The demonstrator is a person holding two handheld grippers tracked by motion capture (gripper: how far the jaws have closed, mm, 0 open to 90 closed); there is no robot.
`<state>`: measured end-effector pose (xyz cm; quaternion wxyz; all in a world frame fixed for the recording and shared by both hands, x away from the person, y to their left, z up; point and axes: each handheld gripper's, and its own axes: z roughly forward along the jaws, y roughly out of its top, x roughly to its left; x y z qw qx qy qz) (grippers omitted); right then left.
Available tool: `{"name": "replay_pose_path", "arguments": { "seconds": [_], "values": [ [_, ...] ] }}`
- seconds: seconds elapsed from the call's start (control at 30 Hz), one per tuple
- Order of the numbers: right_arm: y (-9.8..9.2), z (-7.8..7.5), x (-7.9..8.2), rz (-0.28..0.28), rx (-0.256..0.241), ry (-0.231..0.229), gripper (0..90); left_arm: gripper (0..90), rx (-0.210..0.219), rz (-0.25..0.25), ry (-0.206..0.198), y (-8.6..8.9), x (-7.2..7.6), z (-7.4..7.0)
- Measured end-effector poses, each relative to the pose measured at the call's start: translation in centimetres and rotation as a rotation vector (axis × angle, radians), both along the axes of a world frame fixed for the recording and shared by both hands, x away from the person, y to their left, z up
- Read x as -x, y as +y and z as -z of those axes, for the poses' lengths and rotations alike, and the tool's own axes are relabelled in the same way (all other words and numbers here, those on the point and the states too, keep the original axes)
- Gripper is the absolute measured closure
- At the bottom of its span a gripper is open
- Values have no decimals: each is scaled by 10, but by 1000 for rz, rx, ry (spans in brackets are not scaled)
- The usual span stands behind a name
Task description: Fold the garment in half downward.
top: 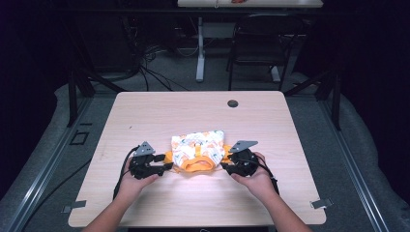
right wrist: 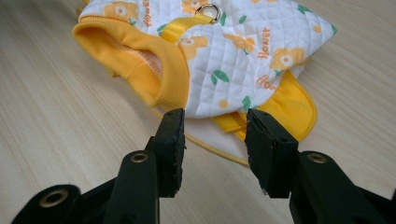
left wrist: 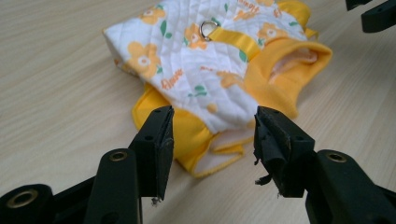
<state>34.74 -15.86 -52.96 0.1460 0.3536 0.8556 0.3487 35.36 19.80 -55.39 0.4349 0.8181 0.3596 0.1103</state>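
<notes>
Little coat: a small quilted coat [top: 199,151], white with orange flowers and yellow trim, lies flat on the counter [top: 145,113], a bit toward 6 o'clock from the middle
Which way it points: its yellow neck hole [top: 197,166] faces 6 o'clock, toward the person; its white back end faces 12 o'clock
Long line: it runs from 12 to 6 o'clock; a yellow strap [left wrist: 233,38] with a metal ring [left wrist: 207,29] lies along the top
Left fingers: the left gripper [top: 167,166] sits at the coat's 9 o'clock side, held by the left hand [top: 134,180]; its fingers [left wrist: 156,140] are spread apart and hold nothing, with a yellow flap [left wrist: 191,135] between them
Right fingers: the right gripper [top: 224,165] sits at the coat's 3 o'clock side, held by the right hand [top: 256,179]; its fingers [right wrist: 170,140] are spread apart and hold nothing, just beside the coat's edge
Edges: the coat is well away from every counter edge
Open room: bare wood all around, most toward 12 o'clock; a small dark round cap [top: 233,103] sits near the far edge
</notes>
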Motion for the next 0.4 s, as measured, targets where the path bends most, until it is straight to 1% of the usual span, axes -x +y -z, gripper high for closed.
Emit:
{"name": "replay_pose_path", "arguments": {
  "seconds": [0.03,0.07,0.1,0.13,0.17,0.2,0.27,0.3,0.33,0.4],
  "values": [
    [0,0,0,0,0,0,567,478,0,0,0,0,0,0],
    [-3,1,4,7,-22,3,566,478,8,-6,13,4,3,1],
    [-3,1,4,7,-22,3,566,478,8,-6,13,4,3,1],
    [-6,1,9,14,-42,2,563,478,9,-17,21,9,6,2],
    [-6,1,9,14,-42,2,563,478,9,-17,21,9,6,2],
    [-8,2,14,26,-68,-8,560,479,16,-17,19,13,9,3],
    [-11,5,18,22,-90,-9,558,478,29,-21,19,16,12,3],
    [-11,5,18,22,-90,-9,558,478,29,-21,19,16,12,3],
    [-11,9,22,21,-88,-4,556,478,48,-26,19,19,14,2],
    [-12,12,24,14,-72,-3,556,479,42,-21,12,19,15,2]
  ]
}}
